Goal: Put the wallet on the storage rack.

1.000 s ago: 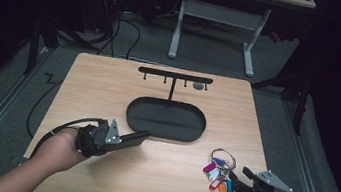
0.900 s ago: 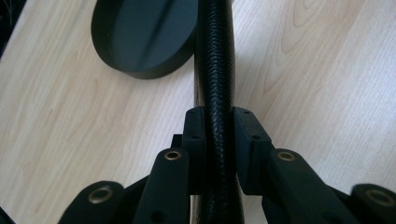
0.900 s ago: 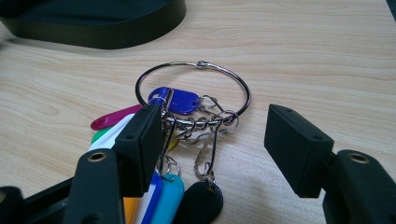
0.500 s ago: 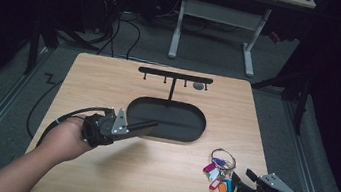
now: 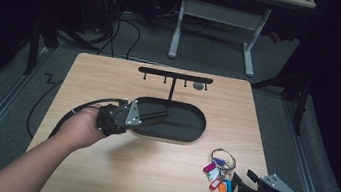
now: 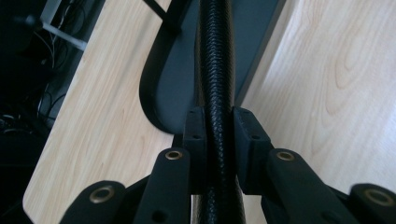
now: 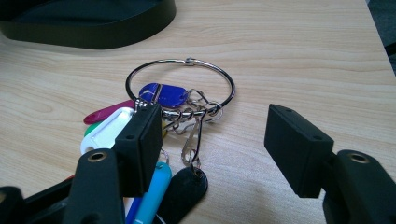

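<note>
High view overlooks table (image 5: 110, 82); 2 close gripper views perhaps share tray (image 5: 193, 134).

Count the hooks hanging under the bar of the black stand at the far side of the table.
4 hooks under the bar: far left, left of the post, right of the post, far right. They are small, so others may be hidden.

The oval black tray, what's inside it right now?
Above the oval black tray, the left hand-held gripper holds a black braided rod between shut jaws. The stand's post rises from its far side. The floor under the rod is hidden.
</note>
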### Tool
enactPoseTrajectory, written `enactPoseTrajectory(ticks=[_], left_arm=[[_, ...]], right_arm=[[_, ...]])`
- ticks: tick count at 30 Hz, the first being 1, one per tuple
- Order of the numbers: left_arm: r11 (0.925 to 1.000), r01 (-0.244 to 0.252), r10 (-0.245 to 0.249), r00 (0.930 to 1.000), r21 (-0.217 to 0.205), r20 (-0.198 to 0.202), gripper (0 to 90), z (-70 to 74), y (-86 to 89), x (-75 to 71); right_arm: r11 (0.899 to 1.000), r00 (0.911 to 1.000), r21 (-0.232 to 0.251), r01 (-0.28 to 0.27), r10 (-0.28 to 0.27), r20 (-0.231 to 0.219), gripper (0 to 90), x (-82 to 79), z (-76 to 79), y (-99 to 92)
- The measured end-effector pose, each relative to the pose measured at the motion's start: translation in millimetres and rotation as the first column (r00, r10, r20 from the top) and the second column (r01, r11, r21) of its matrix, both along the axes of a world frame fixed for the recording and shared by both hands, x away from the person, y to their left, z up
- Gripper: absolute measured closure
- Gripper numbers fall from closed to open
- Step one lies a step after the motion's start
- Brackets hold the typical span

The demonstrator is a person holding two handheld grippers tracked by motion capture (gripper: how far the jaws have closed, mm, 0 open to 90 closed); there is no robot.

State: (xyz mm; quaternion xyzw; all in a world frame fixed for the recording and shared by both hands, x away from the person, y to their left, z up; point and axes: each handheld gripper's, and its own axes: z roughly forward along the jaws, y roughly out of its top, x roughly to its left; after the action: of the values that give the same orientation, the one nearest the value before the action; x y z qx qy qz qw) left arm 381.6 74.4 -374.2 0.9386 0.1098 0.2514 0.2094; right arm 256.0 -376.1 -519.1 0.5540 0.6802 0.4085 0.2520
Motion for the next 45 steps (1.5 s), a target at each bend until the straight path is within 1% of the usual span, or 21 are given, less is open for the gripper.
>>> enactPoseTrajectory(ticks=[2,4,5,6,7,8,10,13,14,17,18,20,22,23,24,29,30,33,37,38,45], left_arm=[[0.9999,0.014,-0.014,0.9999,-0.007,0.007,77.3,-2.4,-11.0,9.2],[0.9995,0.030,-0.030,0.9994,-0.006,0.017,77.4,-4.2,-18.2,14.3],[0.9991,0.041,-0.040,0.9989,-0.014,0.023,77.4,-5.8,-23.0,18.2],[0.9991,0.041,-0.040,0.9989,-0.014,0.023,77.4,-5.8,-23.0,18.2],[0.9987,0.049,-0.049,0.9983,-0.014,0.033,77.4,-7.7,-29.9,23.2],[0.9987,0.049,-0.049,0.9983,-0.014,0.033,77.4,-7.7,-29.9,23.2],[0.9972,0.073,-0.073,0.9960,-0.012,0.052,77.4,-11.4,-41.9,31.5],[0.9957,0.092,-0.091,0.9942,-0.015,0.058,77.3,-13.7,-48.6,36.1],[0.9945,0.104,-0.103,0.9923,-0.013,0.069,77.4,-16.1,-54.3,39.8],[0.9933,0.114,-0.113,0.9908,-0.015,0.075,77.4,-20.3,-63.0,48.1],[0.9932,0.114,-0.113,0.9914,-0.020,0.066,77.4,-21.3,-64.9,51.1],[0.9929,0.116,-0.114,0.9913,-0.026,0.066,77.3,-22.5,-65.9,53.2],[0.9927,0.116,-0.113,0.9909,-0.034,0.073,77.4,-27.2,-68.3,60.7],[0.9927,0.116,-0.113,0.9909,-0.034,0.073,77.4,-27.2,-68.3,60.7],[0.9927,0.114,-0.112,0.9917,-0.038,0.063,77.4,-31.5,-68.6,66.6],[0.9939,0.105,-0.103,0.9926,-0.034,0.065,77.4,-39.0,-69.5,74.2],[0.9939,0.105,-0.102,0.9926,-0.036,0.066,77.4,-41.8,-69.8,77.8],[0.9936,0.107,-0.104,0.9919,-0.037,0.073,77.4,-44.5,-69.8,81.0],[0.9923,0.117,-0.115,0.9909,-0.038,0.071,77.4,-48.1,-70.3,84.2],[0.9923,0.119,-0.116,0.9903,-0.034,0.076,77.4,-49.4,-70.6,84.8],[0.9919,0.125,-0.124,0.9893,-0.018,0.078,77.4,-57.2,-68.0,90.9]], right_arm=[[1.000,1.0000,0.002,0.003,-0.003,0.000,37.3,-0.6,-0.2,-0.2],[1.000,1.0000,0.000,0.002,-0.002,0.000,37.2,-1.0,-0.2,-0.9],[1.000,1.0000,0.002,0.005,-0.005,-0.002,37.3,-1.5,-0.2,-1.1],[1.000,1.0000,0.002,0.005,-0.005,-0.002,37.3,-1.5,-0.2,-1.1],[1.000,1.0000,0.004,0.008,-0.008,-0.002,37.3,-2.1,-0.2,-2.0],[1.000,1.0000,0.004,0.008,-0.008,-0.002,37.3,-2.1,-0.2,-2.0],[1.000,1.0000,0.002,0.007,-0.007,0.000,37.3,-2.6,-0.5,-3.3],[1.000,1.0000,0.005,0.009,-0.009,-0.002,37.3,-3.1,-0.8,-3.7],[1.000,1.0000,0.007,0.009,-0.009,-0.003,37.3,-3.4,-1.1,-4.2],[1.000,0.9999,0.008,0.011,-0.011,-0.005,37.3,-4.0,-1.2,-4.8],[1.000,0.9999,0.010,0.012,-0.012,-0.007,37.3,-4.2,-1.1,-4.9],[1.000,0.9999,0.010,0.012,-0.012,-0.005,37.3,-4.3,-1.2,-5.1],[1.000,0.9999,0.010,0.010,-0.010,-0.003,37.2,-4.8,-1.2,-5.5],[1.000,0.9999,0.010,0.010,-0.010,-0.003,37.2,-4.8,-1.2,-5.5],[1.000,0.9999,0.011,0.009,-0.009,-0.005,37.3,-4.9,-1.6,-5.3],[1.000,1.0000,0.011,0.005,-0.005,-0.009,37.3,-4.0,-2.8,-4.9],[1.000,0.9999,0.011,0.004,-0.004,-0.011,37.3,-3.7,-3.3,-4.8],[1.000,0.9999,0.009,0.001,-0.001,-0.017,37.3,-3.3,-4.2,-4.7],[1.000,0.9998,0.012,0.003,-0.002,-0.021,37.3,-3.2,-4.7,-3.6],[1.000,0.9998,0.012,0.003,-0.002,-0.021,37.3,-3.2,-4.7,-3.6],[1.000,0.9996,0.008,0.002,-0.001,-0.027,37.4,-3.0,-6.2,-4.1]])
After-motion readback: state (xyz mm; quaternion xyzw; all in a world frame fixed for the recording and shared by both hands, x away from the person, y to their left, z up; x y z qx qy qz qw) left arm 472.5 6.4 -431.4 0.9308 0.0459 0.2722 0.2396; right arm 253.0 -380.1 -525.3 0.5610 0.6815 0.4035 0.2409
